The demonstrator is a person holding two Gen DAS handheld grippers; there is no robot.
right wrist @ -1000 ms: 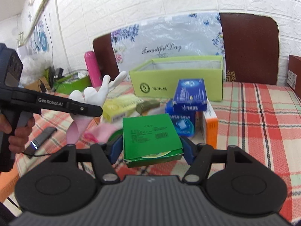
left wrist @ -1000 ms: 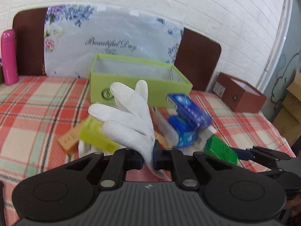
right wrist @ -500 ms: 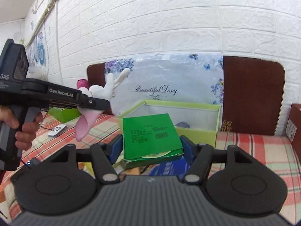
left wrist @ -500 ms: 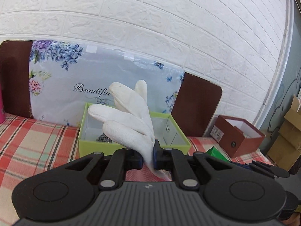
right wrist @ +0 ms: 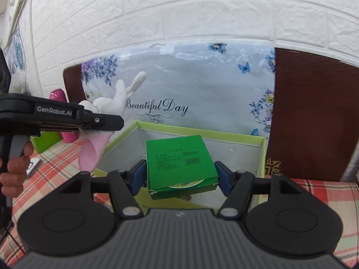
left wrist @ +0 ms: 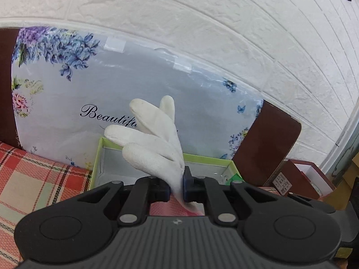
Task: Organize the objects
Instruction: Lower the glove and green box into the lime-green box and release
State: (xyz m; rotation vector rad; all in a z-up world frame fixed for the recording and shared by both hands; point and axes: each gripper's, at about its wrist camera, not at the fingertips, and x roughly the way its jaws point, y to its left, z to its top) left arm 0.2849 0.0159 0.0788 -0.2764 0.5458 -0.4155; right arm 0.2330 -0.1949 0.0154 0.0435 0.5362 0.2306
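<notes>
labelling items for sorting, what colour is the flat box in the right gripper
Green, with dark print and a barcode on top: the flat box shows best in the right wrist view.

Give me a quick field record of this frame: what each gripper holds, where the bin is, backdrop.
left gripper: shut on white glove, pinched near its pink cuff
right gripper: shut on green box, held flat over the bin
bin: lime-green open box, grey lining, what it holds is mostly hidden
surface: red plaid tablecloth
backdrop: floral panel reading "Beautiful Day", white brick wall
</notes>
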